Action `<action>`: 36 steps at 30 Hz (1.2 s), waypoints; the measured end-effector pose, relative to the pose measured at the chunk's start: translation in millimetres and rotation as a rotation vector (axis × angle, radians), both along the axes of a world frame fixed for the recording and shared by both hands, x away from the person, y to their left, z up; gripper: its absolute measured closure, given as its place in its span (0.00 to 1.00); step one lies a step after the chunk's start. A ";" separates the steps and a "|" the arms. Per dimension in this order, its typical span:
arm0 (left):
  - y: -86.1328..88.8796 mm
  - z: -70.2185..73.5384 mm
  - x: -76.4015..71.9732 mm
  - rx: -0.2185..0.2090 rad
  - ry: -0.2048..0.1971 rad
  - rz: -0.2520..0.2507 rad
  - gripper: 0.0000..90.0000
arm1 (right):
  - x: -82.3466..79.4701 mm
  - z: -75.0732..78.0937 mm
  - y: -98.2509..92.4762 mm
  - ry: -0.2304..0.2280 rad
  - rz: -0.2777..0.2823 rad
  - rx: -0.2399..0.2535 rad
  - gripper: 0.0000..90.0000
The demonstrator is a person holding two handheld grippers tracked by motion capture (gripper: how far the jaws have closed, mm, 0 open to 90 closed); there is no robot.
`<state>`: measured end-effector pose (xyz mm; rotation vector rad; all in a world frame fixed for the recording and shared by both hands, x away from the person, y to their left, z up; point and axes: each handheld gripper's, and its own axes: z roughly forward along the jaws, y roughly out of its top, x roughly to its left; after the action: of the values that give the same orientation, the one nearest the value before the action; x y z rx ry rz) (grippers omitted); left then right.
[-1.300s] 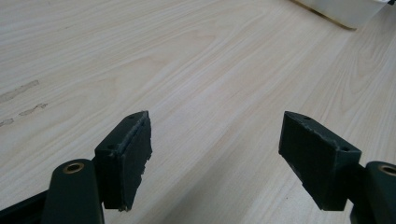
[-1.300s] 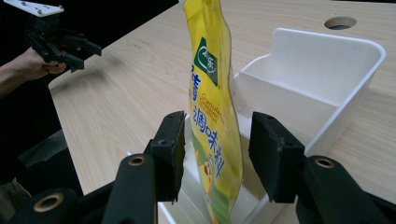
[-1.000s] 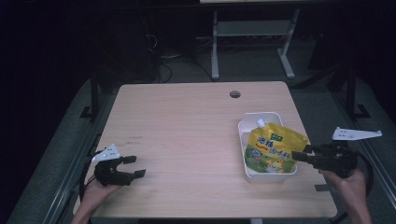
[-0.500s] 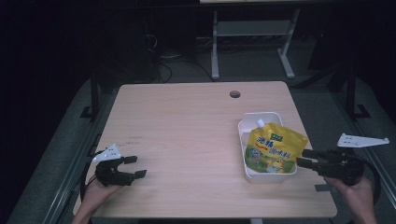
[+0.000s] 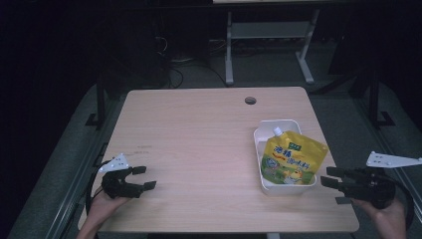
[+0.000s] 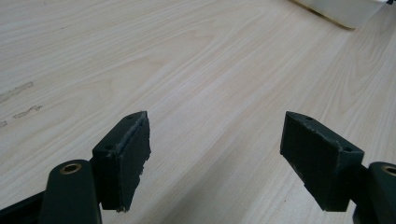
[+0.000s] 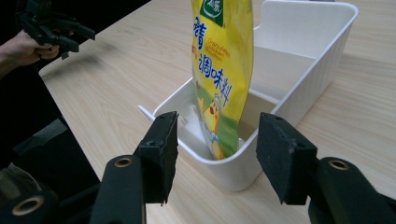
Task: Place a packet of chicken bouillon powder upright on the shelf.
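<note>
a light wooden table (image 5: 199, 144) with a pale grain is seen in the middle of a dim room, and a round cable hole (image 5: 250, 100) is cut near its far edge. a few faint dark marks (image 5: 144, 147) are found on its left part. behind it, the grey metal frame of another desk (image 5: 268, 37) is set on a grey floor (image 5: 338, 107), where loose cables (image 5: 174, 59) are left lying. the surroundings are kept in deep shadow.
</note>
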<state>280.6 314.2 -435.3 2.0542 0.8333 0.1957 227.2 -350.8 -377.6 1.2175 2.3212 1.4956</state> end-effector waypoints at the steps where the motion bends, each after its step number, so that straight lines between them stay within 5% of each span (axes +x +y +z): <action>1: -0.1 -0.1 0.0 0.000 0.000 0.000 0.26 | -1.1 -0.2 0.2 0.000 0.000 0.000 0.53; 36: -0.5 0.3 -1.5 0.003 -0.005 -0.006 0.26 | -33.5 -37.0 5.5 0.035 0.013 0.020 0.46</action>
<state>279.1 313.7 -434.9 2.0582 0.8242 0.1981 193.7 -345.3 -414.6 1.2461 2.3460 1.5179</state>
